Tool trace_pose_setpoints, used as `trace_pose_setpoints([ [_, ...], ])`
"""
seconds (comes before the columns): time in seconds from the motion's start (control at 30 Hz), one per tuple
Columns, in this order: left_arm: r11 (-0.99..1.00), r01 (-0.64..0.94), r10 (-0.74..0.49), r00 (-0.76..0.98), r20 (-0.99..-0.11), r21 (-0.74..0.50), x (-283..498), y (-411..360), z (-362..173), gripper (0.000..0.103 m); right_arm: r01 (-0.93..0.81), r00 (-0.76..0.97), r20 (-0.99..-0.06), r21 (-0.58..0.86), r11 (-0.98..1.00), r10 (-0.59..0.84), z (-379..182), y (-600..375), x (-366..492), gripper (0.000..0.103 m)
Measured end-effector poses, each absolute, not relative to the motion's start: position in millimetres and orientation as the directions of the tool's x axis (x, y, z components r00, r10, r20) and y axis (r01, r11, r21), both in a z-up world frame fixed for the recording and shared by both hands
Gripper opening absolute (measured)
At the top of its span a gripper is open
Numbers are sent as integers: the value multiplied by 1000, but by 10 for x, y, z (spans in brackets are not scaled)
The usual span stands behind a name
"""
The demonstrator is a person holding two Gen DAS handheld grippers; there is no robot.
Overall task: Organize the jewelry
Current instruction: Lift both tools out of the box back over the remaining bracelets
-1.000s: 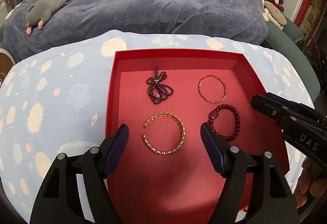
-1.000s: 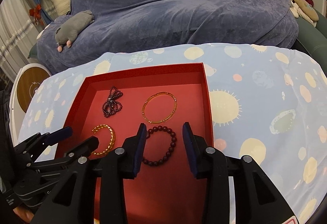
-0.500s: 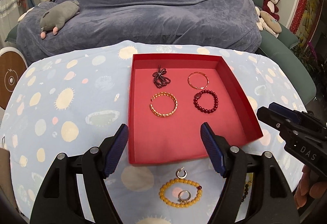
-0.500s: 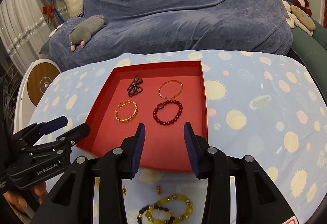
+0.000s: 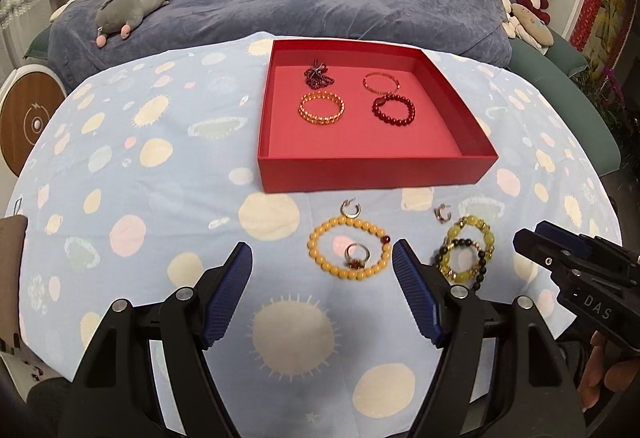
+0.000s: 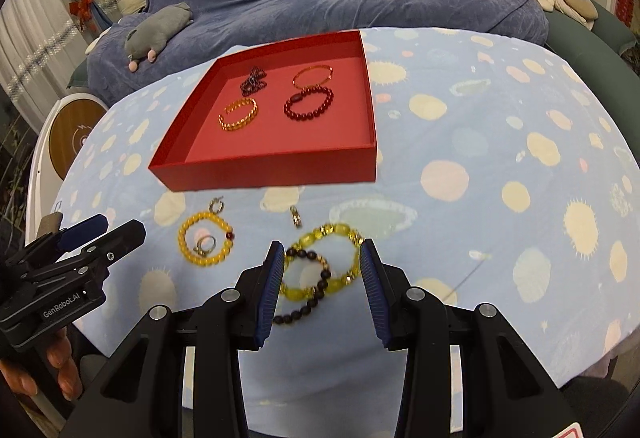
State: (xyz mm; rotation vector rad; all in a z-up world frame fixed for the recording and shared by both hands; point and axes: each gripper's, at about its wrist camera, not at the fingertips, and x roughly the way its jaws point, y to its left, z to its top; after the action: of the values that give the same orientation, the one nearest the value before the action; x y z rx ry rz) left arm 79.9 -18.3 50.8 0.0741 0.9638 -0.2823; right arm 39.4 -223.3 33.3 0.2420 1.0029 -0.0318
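Jewelry: four bracelets inside red tray; both hand-held grippers parted, empty.

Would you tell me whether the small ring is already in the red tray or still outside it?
Outside: the ring lies on the cloth inside the yellow bracelet, in front of the tray.

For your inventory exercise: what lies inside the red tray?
Inside the red tray: dark bead necklace, gold bangle, gold bracelet, red bead bracelet. Nothing is covered.
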Motion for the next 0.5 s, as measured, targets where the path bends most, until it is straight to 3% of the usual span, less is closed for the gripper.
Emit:
trace_pose_setpoints([
  [0.5,978,194,-169,530,-831,-75,504,-27,238,69,190,501,-862,200,961,80,-45,-2120,324,38],
])
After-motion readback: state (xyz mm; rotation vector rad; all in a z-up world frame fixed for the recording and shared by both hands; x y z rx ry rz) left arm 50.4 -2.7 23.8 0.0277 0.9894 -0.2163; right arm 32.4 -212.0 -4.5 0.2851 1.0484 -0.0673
